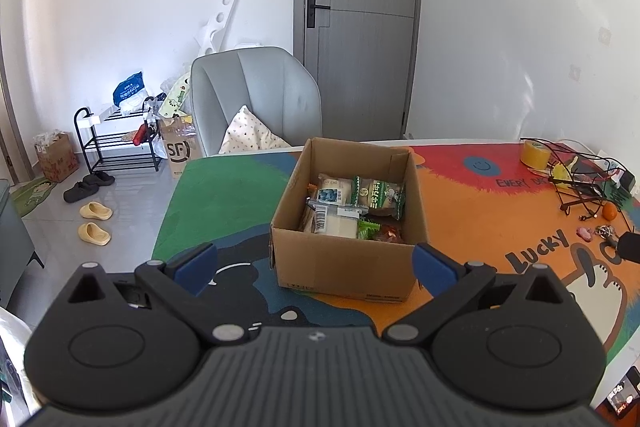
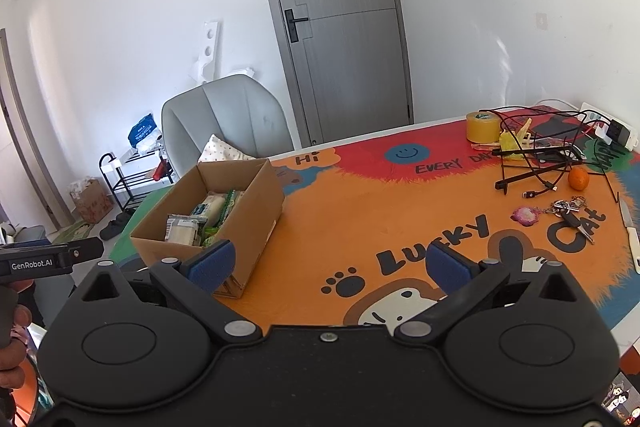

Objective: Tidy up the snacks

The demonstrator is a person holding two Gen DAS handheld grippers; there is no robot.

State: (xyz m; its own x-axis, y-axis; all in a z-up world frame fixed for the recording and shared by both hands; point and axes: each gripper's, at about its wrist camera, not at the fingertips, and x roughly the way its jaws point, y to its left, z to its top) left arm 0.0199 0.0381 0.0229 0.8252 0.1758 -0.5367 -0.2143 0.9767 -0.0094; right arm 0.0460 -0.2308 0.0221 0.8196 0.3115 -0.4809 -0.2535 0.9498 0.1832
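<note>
I'm in a home, prob. a living/dining rm. Upper centre of my left view: grey interior door point(image 1: 360, 7); below it a padded grey armchair point(image 1: 256, 95) w/ a cushion. Mid-left: shoe rack point(image 1: 120, 143), slippers point(image 1: 95, 221) on tiled floor. Lower half: table w/ cartoon mat point(image 2: 400, 211); keys point(image 2: 568, 211) and an orange point(image 2: 578, 178) at right.

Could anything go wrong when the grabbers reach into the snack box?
Maybe. The cardboard box looks light, and its near wall stands between the open left gripper and the snacks, so a low reach could shove it across the mat. The packets overlap, so pinching one might drag another. The open right gripper is near a knife, keys and cables, which a wide swing could catch.
</note>
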